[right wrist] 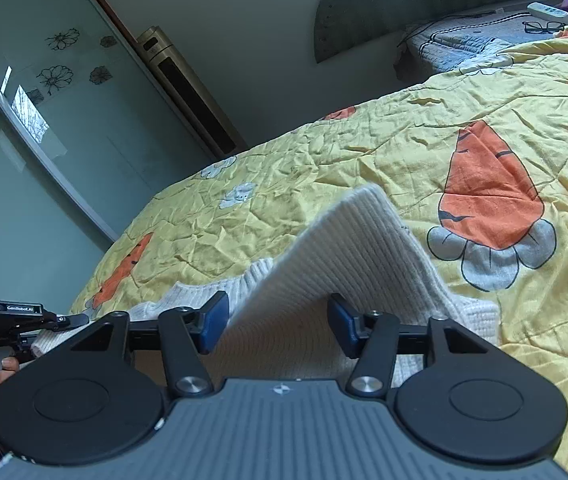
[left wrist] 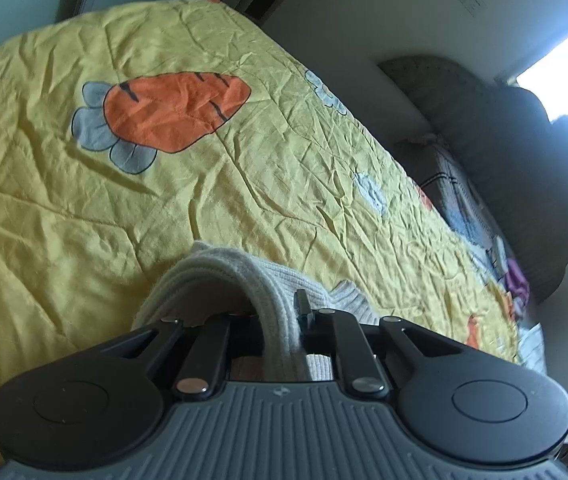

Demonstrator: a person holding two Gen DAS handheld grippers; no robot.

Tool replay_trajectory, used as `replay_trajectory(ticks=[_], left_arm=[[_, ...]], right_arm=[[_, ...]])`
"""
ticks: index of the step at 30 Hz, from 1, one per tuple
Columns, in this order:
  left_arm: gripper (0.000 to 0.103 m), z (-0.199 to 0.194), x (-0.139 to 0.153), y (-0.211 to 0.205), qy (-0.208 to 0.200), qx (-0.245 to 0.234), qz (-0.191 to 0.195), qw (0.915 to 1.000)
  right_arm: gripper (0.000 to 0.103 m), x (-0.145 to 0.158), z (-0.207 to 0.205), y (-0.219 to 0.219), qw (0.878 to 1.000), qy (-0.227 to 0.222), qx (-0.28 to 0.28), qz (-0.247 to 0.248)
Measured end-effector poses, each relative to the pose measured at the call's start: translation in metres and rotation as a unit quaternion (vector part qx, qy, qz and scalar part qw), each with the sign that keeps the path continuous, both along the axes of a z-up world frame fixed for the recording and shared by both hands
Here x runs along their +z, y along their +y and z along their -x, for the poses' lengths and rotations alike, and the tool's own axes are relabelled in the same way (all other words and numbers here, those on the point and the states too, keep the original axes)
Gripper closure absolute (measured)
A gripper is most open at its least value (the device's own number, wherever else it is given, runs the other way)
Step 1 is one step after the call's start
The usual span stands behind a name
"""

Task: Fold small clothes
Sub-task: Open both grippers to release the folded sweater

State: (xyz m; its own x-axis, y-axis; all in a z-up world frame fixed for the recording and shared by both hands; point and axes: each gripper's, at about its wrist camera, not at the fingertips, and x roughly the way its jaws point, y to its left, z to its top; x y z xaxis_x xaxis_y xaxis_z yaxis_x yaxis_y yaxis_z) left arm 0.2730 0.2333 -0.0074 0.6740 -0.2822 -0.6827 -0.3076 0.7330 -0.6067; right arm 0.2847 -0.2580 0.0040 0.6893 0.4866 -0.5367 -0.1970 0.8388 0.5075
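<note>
While the white knit [right wrist: 348,256] lay on the yellow quilt [right wrist: 404,152] at the near edge of the bed, both tools were already on it. The left tool [left wrist: 284,320] was clamped on a bunched band of the knit [left wrist: 252,280], its fingers drawn close with the cloth pinched between them. The right tool [right wrist: 280,322] had its blue pads [right wrist: 214,322] apart, with a lifted flap of the knit rising between them; whether it truly gripped the cloth I could not tell from that angle. The garment looked rumpled and only partly raised, so I judged the fold barely begun: no neat layer showed yet, and the flap had yet to be carried over, laid flat and smoothed.
</note>
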Motion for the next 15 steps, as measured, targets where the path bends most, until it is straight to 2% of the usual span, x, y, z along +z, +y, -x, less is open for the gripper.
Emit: replay_trajectory(ticks=[2,5,9,11,15], left_arm=[[0.090,-0.001,-0.002,0.004,0.001,0.007,0.018,0.9998],[0.081,-0.002,-0.005,0.008,-0.007,0.018,0.049,0.9986],[0.054,0.001,-0.004,0.016,-0.035,0.042,0.093,0.9942],[0.052,0.005,0.005,0.014,-0.054,0.051,0.070,0.9948],[0.050,0.010,0.030,-0.013,-0.077,0.017,-0.056,0.9953]], right_arm=[[0.040,-0.003,-0.002,0.000,1.000,0.003,-0.003,0.003],[0.040,-0.005,-0.002,0.002,1.000,0.001,-0.006,0.010],[0.040,-0.005,-0.002,0.005,1.000,-0.001,-0.006,0.025],[0.039,-0.004,0.000,0.008,0.999,-0.004,-0.005,0.035],[0.037,0.004,0.011,0.028,0.997,-0.024,0.032,0.070]])
